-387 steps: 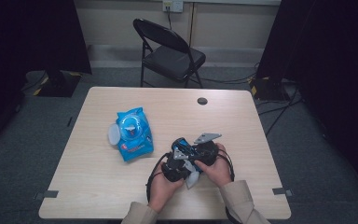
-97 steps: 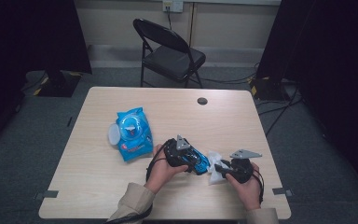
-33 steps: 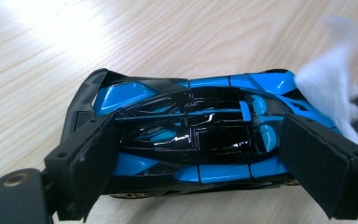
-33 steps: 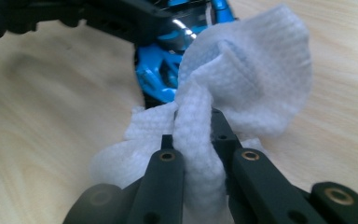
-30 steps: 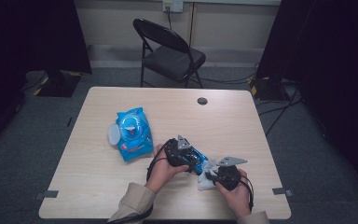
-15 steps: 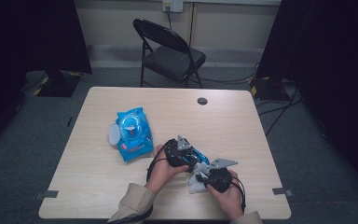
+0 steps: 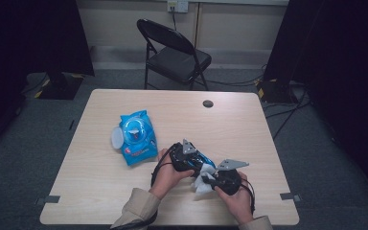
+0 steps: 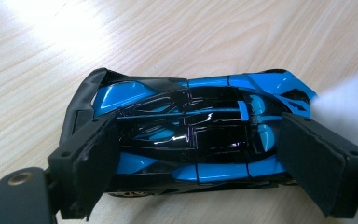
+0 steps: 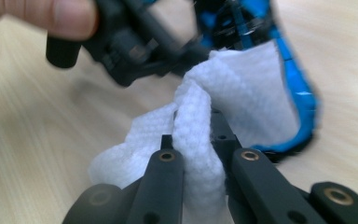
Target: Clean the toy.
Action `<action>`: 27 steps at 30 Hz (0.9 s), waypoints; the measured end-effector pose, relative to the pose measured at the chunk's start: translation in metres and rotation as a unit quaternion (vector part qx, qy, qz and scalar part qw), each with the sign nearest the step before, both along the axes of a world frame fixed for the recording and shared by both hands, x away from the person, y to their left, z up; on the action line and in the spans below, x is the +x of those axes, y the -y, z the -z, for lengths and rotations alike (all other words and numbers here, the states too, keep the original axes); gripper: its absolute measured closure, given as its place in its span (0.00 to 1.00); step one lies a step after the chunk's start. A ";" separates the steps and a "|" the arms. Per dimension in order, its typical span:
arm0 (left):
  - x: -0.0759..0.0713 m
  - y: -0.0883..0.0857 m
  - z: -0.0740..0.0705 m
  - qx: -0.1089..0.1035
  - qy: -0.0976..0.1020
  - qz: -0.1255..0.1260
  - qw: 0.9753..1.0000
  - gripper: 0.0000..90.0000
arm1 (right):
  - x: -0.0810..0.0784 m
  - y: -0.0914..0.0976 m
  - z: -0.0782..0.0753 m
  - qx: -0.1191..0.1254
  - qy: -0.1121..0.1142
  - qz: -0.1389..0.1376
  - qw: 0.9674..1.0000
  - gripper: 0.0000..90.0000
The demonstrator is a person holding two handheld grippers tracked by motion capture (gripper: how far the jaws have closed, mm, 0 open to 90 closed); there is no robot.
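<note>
Wiping a toy car is the work in hand. In the high view, the right gripper (image 7: pixel 206 179) is now pressing against the car, whereas a few seconds ago it was standing apart toward the counter's right side, so the cleaning stroke is likely beginning again. The left gripper (image 7: pixel 199 160) is holding the glossy blue and black toy car (image 7: pixel 202 158) just above the pale wooden counter (image 7: pixel 249 129), near its front edge. A blue plastic pack of wet wipes (image 7: pixel 136 137), its white lid open, is lying to the left, well apart.

In the left gripper view, the left gripper (image 8: pixel 209 163) is standing wide, its two black pads clamping the toy car (image 8: pixel 191 126) across its length, one near the tail and one near the nose. A blurred white edge is showing at the far right.

In the right gripper view, the right gripper (image 9: pixel 198 140) is nearly closed, pinching a bunched fold of the white textured wet wipe (image 9: pixel 242 93). The wipe is spreading up against the toy car's (image 9: pixel 303 88) blue body, touching it. A fingertip of the other hand (image 9: pixel 51 14) is showing at the top left.
</note>
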State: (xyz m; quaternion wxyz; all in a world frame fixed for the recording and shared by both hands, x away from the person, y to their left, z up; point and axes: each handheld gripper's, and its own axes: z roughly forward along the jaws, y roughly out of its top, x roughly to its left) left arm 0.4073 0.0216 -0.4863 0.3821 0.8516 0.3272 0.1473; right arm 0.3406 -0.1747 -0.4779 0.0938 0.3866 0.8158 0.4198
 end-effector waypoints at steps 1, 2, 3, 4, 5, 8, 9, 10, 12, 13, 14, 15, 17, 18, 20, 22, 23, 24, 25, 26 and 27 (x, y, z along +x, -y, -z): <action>0.000 0.000 0.000 0.002 0.000 0.001 1.000 0.15 | 0.000 0.003 -0.002 0.002 0.003 0.007 1.000 0.95; 0.000 0.000 0.000 0.003 0.001 0.002 1.000 0.15 | 0.001 0.008 -0.004 0.008 0.007 0.013 1.000 0.95; 0.000 -0.001 0.000 0.003 0.001 0.003 1.000 0.15 | 0.002 0.012 -0.006 0.012 0.010 0.021 1.000 0.95; 0.000 -0.001 0.000 0.003 0.000 0.003 1.000 0.15 | 0.004 0.017 -0.007 0.017 0.014 0.030 0.999 0.95; 0.000 0.000 0.000 0.003 0.000 0.002 1.000 0.15 | 0.005 0.022 -0.007 0.021 0.017 0.038 0.999 0.95; 0.000 0.001 0.000 0.000 -0.001 0.000 1.000 0.15 | 0.012 0.034 -0.006 0.030 0.023 0.064 0.997 0.95; 0.000 0.000 0.000 0.000 0.000 -0.001 1.000 0.15 | 0.015 0.037 -0.006 0.032 0.024 0.072 0.997 0.95; 0.000 0.000 0.000 0.001 0.000 0.001 1.000 0.15 | 0.017 0.039 -0.005 0.030 0.025 0.080 0.996 0.95; 0.000 0.000 0.000 0.004 -0.001 0.002 1.000 0.15 | 0.022 0.042 -0.001 0.033 0.027 0.089 0.995 0.95; 0.000 0.000 0.000 0.003 -0.001 0.001 1.000 0.15 | 0.023 0.043 0.000 0.032 0.028 0.094 0.995 0.95; 0.000 0.000 0.000 0.001 0.000 0.001 1.000 0.15 | 0.025 0.043 0.001 0.029 0.030 0.100 0.994 0.95; 0.000 0.000 0.000 0.000 -0.001 0.000 1.000 0.15 | 0.026 0.044 0.002 0.030 0.033 0.106 0.993 0.95; 0.000 0.000 -0.001 0.003 -0.001 0.002 1.000 0.15 | 0.029 0.045 0.004 0.030 0.038 0.116 0.992 0.95; 0.000 0.000 -0.001 0.003 -0.001 0.001 1.000 0.15 | 0.030 0.045 0.005 0.033 0.039 0.119 0.992 0.95; 0.000 0.001 0.000 0.000 -0.001 0.000 1.000 0.15 | 0.033 0.045 0.008 0.033 0.037 0.123 0.991 0.95; 0.000 0.000 -0.001 0.003 -0.002 0.001 1.000 0.15 | 0.035 0.043 0.011 0.030 0.034 0.121 0.992 0.95; 0.000 0.000 -0.001 0.003 -0.002 0.001 1.000 0.15 | 0.036 0.041 0.013 0.024 0.033 0.119 0.992 0.95; 0.000 0.001 0.000 0.001 0.000 0.000 1.000 0.15 | 0.036 0.040 0.015 0.016 0.032 0.117 0.992 0.95; 0.000 0.001 -0.001 0.003 -0.002 0.001 1.000 0.15 | 0.037 0.038 0.016 0.009 0.032 0.115 0.993 0.95; 0.000 0.000 -0.001 0.004 0.000 0.002 1.000 0.15 | 0.037 0.037 0.018 0.003 0.030 0.114 0.993 0.95; 0.000 0.000 -0.001 0.005 -0.001 0.002 1.000 0.15 | 0.037 0.035 0.020 -0.007 0.028 0.112 0.993 0.95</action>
